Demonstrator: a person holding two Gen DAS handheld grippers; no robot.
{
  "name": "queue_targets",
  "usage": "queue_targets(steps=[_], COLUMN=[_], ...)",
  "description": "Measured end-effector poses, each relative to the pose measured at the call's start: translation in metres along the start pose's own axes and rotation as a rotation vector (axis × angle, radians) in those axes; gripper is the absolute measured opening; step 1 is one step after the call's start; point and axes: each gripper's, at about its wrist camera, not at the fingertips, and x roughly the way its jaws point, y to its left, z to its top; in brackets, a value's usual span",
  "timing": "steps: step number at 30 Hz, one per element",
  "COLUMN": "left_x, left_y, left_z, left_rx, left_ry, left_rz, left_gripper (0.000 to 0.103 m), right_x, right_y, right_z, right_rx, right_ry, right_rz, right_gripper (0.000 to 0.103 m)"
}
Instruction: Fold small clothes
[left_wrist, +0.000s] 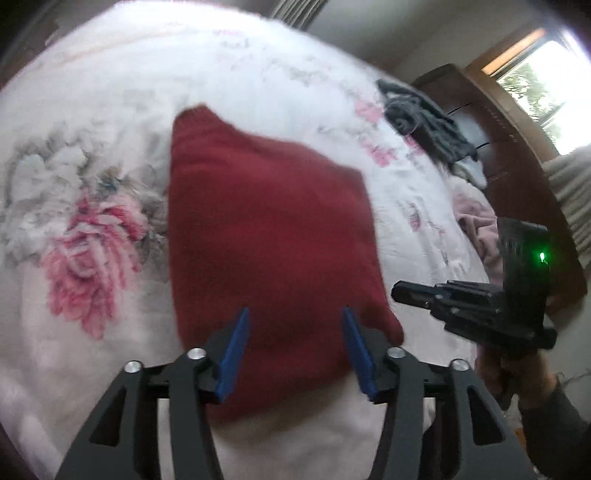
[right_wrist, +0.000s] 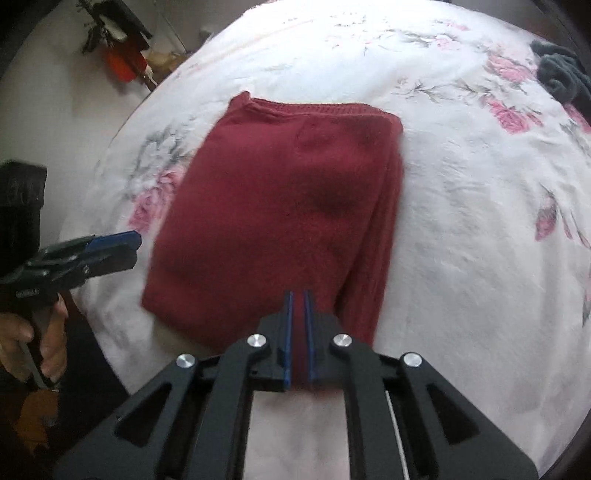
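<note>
The right gripper (right_wrist: 297, 306) is pinching the near edge of the folded red sweater (right_wrist: 280, 206) at frame centre on the bed (right_wrist: 461, 221), seemingly to shift it, while the left gripper (left_wrist: 293, 321) is hovering with fingers apart.

The left gripper (left_wrist: 293, 325) has its blue-padded fingers (left_wrist: 234, 354) spread wide apart, hovering over the near edge of the red knit garment (left_wrist: 266, 221) with nothing between them. The right gripper (right_wrist: 298, 321) has its fingers (right_wrist: 288, 332) drawn close together, with red knit visible in the narrow slit between the pads at the garment's near edge (the fabric sits right up between them). In the right wrist view, the left gripper sits off the garment's left side, its handle wrapped by the person's left hand (right_wrist: 37, 332). In the left wrist view, the right hand (left_wrist: 517, 376) and dark sleeve (left_wrist: 554, 424) show beside the garment's right corner.
</note>
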Motion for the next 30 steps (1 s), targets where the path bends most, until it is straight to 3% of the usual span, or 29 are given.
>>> queue_targets(steps=[4,6,9,11,13,15,17,19,22,26,30], left_x=[0.034,0.049,0.017,-0.010,-0.046,-0.084,-0.106,-0.128,-0.165,-0.208,-0.272], left_y=[0.012,0.021,0.010,-0.001,-0.018,-0.035,-0.048,-0.063,-0.088,-0.108,-0.140], left_z=[-0.017,-0.021,-0.020,-0.027,-0.038,-0.059,-0.075,-0.095,-0.122,-0.140,-0.148], left_rx=[-0.017,-0.044,-0.070,-0.051,0.006,0.051,0.049,0.057,0.102,0.065,0.120], left_ry=[0.102,0.134,0.086,0.049,-0.005,-0.067,-0.062,-0.044,-0.079,-0.079,-0.168], left_rz=[0.071,0.093,0.079,0.095,0.159,0.244,0.305,0.398,0.503,0.448,0.446], left_gripper=[0.058,0.058,0.059,0.069,0.078,0.085,0.086,0.087,0.087,0.087,0.087], right_x=[0.037,0.040,0.005,-0.028,-0.063,-0.085,-0.107,-0.127,-0.156,-0.201,-0.256], right_y=[-0.007,-0.008,-0.001,0.005,0.015,0.031,0.055,0.077,0.114,0.149,0.175], right_z=[-0.023,-0.025,-0.023,-0.028,-0.038,-0.052,-0.073,-0.093,-0.120,-0.148,-0.161], right_rx=[0.028,0.064,0.096,0.124,0.133,0.117,0.108,0.105,0.095,0.096,0.083], right_ry=[0.113,0.107,0.041,-0.019,-0.077,-0.107,-0.135,-0.160,-0.213,-0.291,-0.350], right_rz=[-0.095,-0.093,-0.089,-0.091,-0.116,-0.157,-0.212,-0.300,-0.383,-0.378,-0.368], right_gripper=[0.004,0.005,0.014,0.026,0.069,0.082,0.092,0.093,0.098,0.099,0.100])
